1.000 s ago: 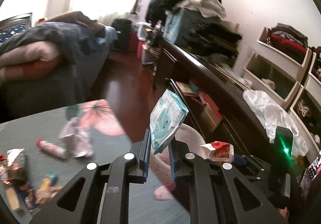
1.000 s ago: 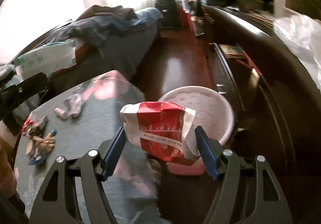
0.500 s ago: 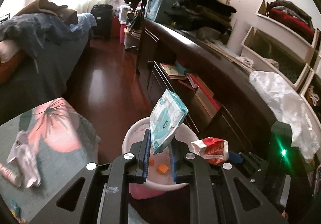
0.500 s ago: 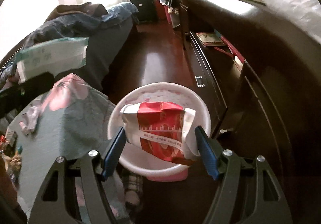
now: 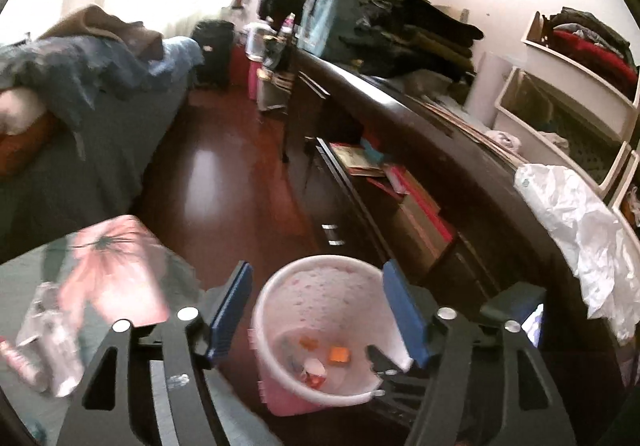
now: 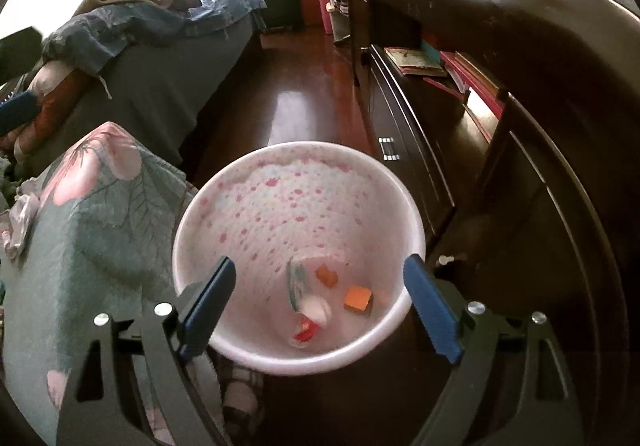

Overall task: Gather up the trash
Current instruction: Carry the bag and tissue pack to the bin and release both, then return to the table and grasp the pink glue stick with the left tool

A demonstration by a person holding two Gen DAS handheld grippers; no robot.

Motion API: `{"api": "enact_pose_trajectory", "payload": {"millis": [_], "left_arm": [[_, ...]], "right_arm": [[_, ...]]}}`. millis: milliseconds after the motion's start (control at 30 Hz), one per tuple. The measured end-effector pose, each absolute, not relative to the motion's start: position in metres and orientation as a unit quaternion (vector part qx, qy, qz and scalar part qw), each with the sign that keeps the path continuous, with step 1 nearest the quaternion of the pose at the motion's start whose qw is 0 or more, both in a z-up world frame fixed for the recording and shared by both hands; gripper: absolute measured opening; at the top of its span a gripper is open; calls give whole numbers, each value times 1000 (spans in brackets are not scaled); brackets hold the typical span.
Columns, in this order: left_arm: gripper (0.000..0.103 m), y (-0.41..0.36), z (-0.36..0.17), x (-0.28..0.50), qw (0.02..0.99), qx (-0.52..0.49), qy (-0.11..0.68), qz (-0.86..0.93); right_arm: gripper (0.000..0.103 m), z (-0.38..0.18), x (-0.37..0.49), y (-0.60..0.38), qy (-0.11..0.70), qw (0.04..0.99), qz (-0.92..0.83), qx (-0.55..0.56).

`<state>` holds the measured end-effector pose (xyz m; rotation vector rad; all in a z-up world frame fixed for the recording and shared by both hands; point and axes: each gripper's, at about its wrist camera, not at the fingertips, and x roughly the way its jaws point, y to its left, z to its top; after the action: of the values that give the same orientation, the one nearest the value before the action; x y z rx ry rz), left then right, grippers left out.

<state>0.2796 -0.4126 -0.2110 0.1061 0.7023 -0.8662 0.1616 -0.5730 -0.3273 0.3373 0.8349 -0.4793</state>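
Observation:
A pink and white spotted trash bin stands on the floor by the table corner; it also shows in the left wrist view. Inside lie a teal wipes packet, a red and white wrapper and orange scraps. My left gripper is open and empty above the bin. My right gripper is open and empty above the bin's near rim. More trash lies on the table at the left.
The table has a green floral cloth. A dark sideboard with books runs along the right. A white plastic bag lies on it. A bed stands at the left, dark wood floor between.
Both grippers have opened over the bin. The wipes packet and the red and white wrapper have dropped into it.

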Motion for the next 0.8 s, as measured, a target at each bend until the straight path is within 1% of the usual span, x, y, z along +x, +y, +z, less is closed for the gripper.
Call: {"api": "enact_pose_trajectory", "payload": {"millis": [67,133,200,300,467,633,733,800], "left_arm": [[78,-400,-208,274,863,63,318,-386],[81,-383,-207,270,887,86,303,-339],[82,-366,-208,270,903,105,298,-290],[83,-335,-211,278,916,106,309,-232],[84,-277,-216,307,932,71,332,-128],[84,-218,-225,351,924,-16,381,7],[83,-201,-239,373,906,-46,418,52],[83,-200,-248,383,896,-47,436,66]], "right_arm": [[88,-323,159,-568,401,872,-226,164],[89,-316,154,-558,397,877,-211,171],[90,-309,149,-548,395,880,-198,175],[91,-298,146,-525,393,887,-169,172],[91,-278,150,-485,386,903,-126,139],[92,-263,159,-452,379,915,-91,109],[92,-259,162,-440,376,918,-81,97],[92,-257,163,-435,375,919,-76,94]]}}
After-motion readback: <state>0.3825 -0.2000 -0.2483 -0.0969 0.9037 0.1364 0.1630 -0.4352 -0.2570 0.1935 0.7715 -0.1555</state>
